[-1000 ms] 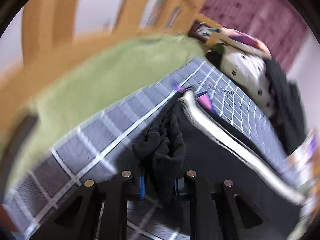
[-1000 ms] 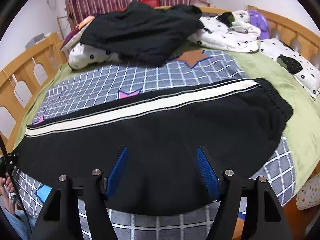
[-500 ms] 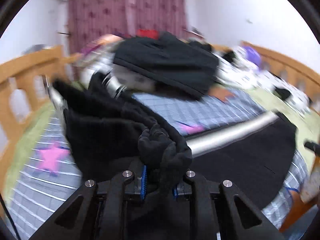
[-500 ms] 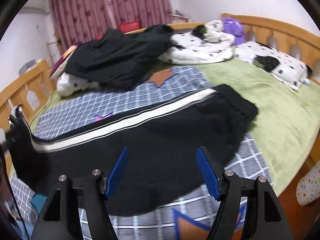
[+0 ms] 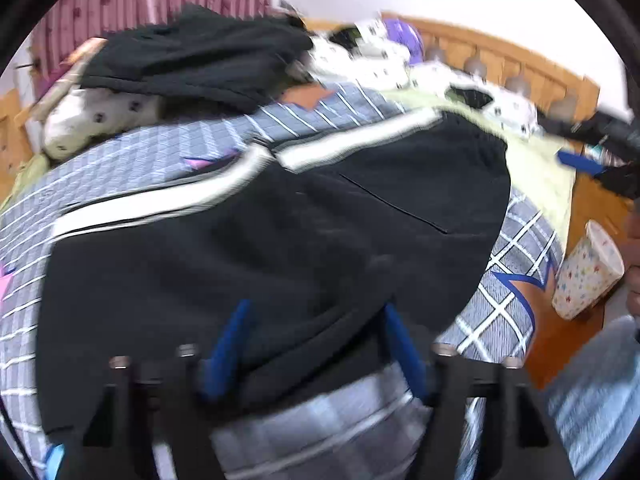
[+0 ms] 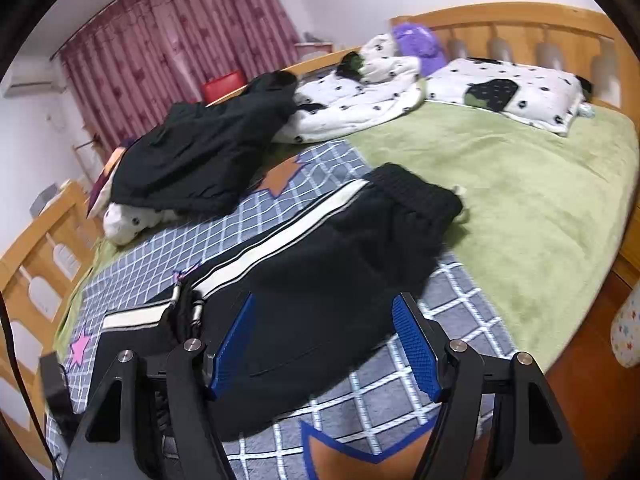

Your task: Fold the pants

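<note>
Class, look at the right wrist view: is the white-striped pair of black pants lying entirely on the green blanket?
No. Most of the pants lie on the grey checked quilt; only the waistband end reaches the green blanket.

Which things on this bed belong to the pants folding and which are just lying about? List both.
For the job:
- black fleece pants with a white side stripe
- left claw, open, jaws just opened, cuff lying loose between them
- right claw, open

Lying about:
- black jacket heap
- white spotted pillow
- white spotted quilt
- purple plush
- grey checked blanket
</note>
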Tool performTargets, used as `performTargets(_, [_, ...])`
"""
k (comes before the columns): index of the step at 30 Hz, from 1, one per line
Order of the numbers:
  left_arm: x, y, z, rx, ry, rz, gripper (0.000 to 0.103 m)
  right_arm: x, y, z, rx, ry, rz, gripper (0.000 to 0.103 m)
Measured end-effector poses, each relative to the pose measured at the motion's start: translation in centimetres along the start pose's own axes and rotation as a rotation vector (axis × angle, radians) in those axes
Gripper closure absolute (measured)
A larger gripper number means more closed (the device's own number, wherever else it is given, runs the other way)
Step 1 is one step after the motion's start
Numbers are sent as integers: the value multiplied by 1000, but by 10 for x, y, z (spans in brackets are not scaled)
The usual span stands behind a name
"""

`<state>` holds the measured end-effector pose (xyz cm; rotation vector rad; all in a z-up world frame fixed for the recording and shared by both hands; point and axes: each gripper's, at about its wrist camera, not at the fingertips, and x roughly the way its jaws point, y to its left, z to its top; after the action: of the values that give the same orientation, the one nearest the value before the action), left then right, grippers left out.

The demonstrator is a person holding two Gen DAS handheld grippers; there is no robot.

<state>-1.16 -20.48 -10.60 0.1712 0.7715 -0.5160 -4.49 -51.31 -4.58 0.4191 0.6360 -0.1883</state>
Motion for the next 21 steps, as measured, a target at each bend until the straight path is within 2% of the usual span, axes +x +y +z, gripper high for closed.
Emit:
performTargets(1, [-18, 16, -9, -11, -29, 8, 29, 1, 3, -1, -10, 6, 11, 33])
performTargets(4, [-39, 64, -21, -68, -33, 62, 26, 12, 28, -6, -77, 58, 90, 33])
performTargets(7, [-54, 112, -41, -148, -16, 167, 26, 30, 67, -13, -161, 145, 189, 33])
performTargets(10, [-56, 148, -60, -215, 33, 206, 26, 50, 107, -25, -252, 238, 243, 35])
performTargets(14, [-54, 165, -81, -252, 65, 178, 26, 81, 148, -41, -312, 330, 266, 38])
performTargets(18, [-47, 163, -84, -231, 41, 224, 26, 102, 161, -53, -305, 393, 236, 38])
performTargets(21, [-38, 167, -85, -220, 66, 257, 26, 111, 161, -60, -293, 421, 230, 38])
